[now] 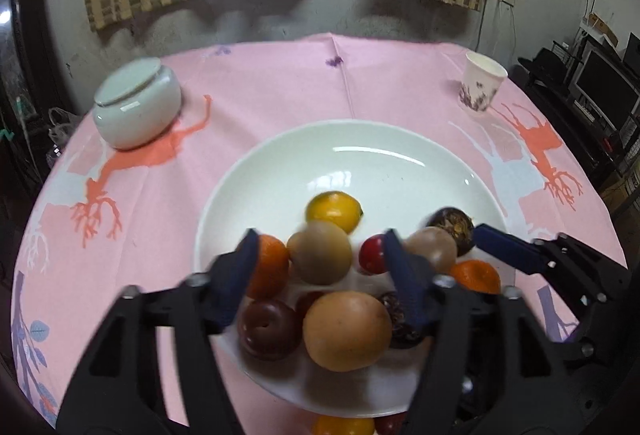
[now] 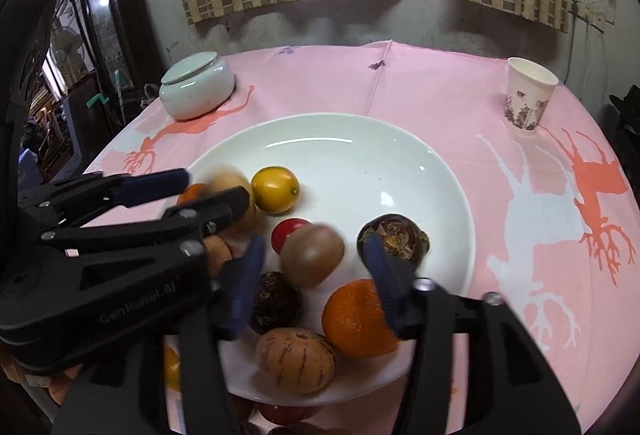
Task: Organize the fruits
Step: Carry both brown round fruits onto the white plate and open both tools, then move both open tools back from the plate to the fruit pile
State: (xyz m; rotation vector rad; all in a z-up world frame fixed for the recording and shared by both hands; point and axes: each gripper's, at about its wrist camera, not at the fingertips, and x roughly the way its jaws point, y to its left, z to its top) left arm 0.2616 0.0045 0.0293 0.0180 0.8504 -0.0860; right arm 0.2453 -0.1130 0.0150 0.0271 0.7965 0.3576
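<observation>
Two grippers hang over one white plate (image 1: 400,155) on the pink tablecloth (image 1: 280,83), and the fruits lie bunched in the plate's near half. From the left wrist view I count two oranges (image 1: 270,269) (image 1: 478,275), one yellow citrus (image 1: 334,211), three tan round fruits, the largest (image 1: 346,329) nearest the camera, one red cherry-like fruit (image 1: 372,253), one glossy brown fruit with a dimple (image 1: 270,329) and two dark rough-skinned ones (image 1: 454,225). Beyond the plate stand one lidded white jar (image 1: 138,105) at far left and one paper cup (image 1: 482,85) at far right.

More fruit pokes out below the plate's near rim, a yellow and a dark red piece, both cut off by the frame edge. Several fruits are motion-blurred, and the left gripper's fingers hide part of one orange and the cherry.

Left gripper (image 1: 320,263) is spread wide around a tan fruit (image 1: 320,253); whether its pads touch it I cannot tell. Right gripper (image 2: 316,267) is likewise spread wide, straddling another tan fruit (image 2: 314,255) and gripping nothing, one finger overlapping a dark rough fruit (image 2: 394,239), the other beside a second dark fruit (image 2: 278,301).
</observation>
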